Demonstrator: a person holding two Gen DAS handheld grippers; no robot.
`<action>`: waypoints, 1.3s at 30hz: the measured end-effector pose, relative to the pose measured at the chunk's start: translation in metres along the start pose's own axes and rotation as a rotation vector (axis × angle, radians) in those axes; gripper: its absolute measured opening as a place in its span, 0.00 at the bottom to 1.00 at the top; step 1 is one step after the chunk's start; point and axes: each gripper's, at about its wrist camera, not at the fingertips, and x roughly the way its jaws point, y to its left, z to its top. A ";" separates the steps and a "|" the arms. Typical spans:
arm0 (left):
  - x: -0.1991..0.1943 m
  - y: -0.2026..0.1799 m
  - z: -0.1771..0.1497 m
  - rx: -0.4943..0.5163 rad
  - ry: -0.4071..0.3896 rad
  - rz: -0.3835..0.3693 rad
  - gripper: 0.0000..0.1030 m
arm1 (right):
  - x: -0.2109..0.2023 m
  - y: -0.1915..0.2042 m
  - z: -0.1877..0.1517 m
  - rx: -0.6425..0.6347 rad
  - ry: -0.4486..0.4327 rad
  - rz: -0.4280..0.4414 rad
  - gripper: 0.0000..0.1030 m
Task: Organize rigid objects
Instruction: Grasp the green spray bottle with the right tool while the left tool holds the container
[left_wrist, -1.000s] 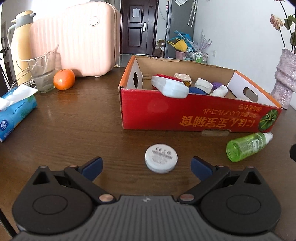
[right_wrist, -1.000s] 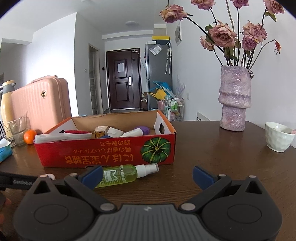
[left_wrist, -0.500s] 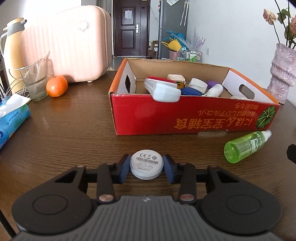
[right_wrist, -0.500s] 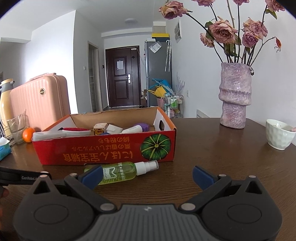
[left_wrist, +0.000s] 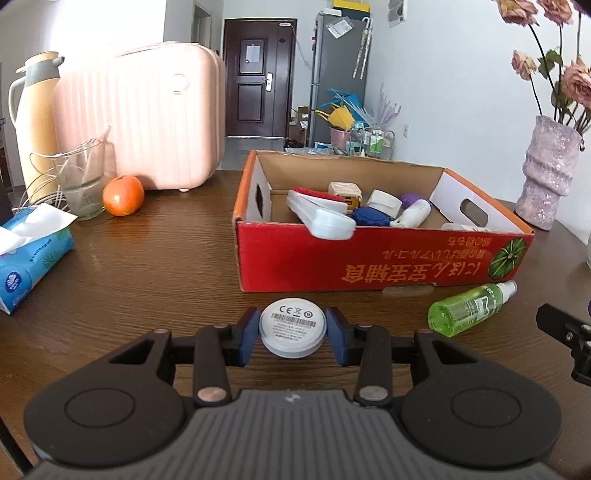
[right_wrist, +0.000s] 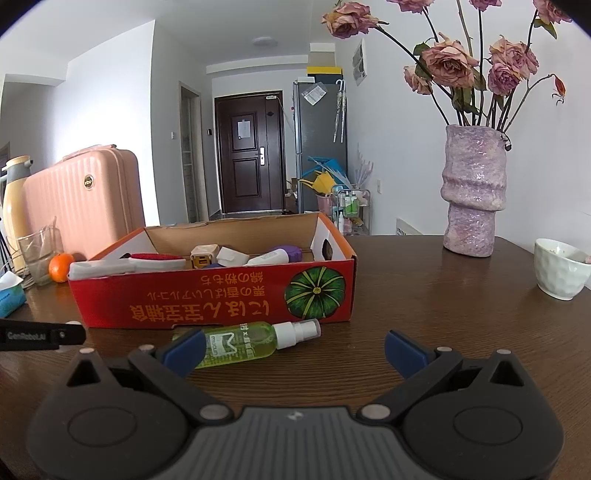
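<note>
My left gripper (left_wrist: 291, 332) is shut on a round white disc (left_wrist: 291, 326) with a label, held just above the wooden table in front of the red cardboard box (left_wrist: 369, 258). The box holds several small items, among them a white remote-like device (left_wrist: 321, 218). A green spray bottle (left_wrist: 469, 306) lies on the table by the box's front right corner; it also shows in the right wrist view (right_wrist: 243, 343). My right gripper (right_wrist: 293, 349) is open and empty, its left finger close in front of the bottle. The box shows there too (right_wrist: 207, 302).
A pink suitcase (left_wrist: 144, 125), a glass (left_wrist: 81, 184), an orange (left_wrist: 123, 190), a thermos (left_wrist: 31, 118) and a tissue pack (left_wrist: 29, 254) stand at the left. A purple vase (right_wrist: 472, 192) with dried roses and a white cup (right_wrist: 561, 273) stand at the right.
My left gripper has closed on the white disc and lifted it slightly off the table. My right gripper has moved a little toward the spray bottle and stays open.
</note>
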 end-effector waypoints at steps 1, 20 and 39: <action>-0.002 0.002 0.000 -0.004 -0.005 0.002 0.39 | 0.000 0.000 0.000 0.000 0.000 0.001 1.00; -0.041 0.008 0.000 -0.011 -0.095 -0.002 0.39 | 0.009 0.010 0.002 0.061 0.036 0.021 1.00; -0.043 0.011 0.003 -0.025 -0.104 -0.002 0.39 | 0.075 0.052 0.018 0.159 0.182 -0.168 0.97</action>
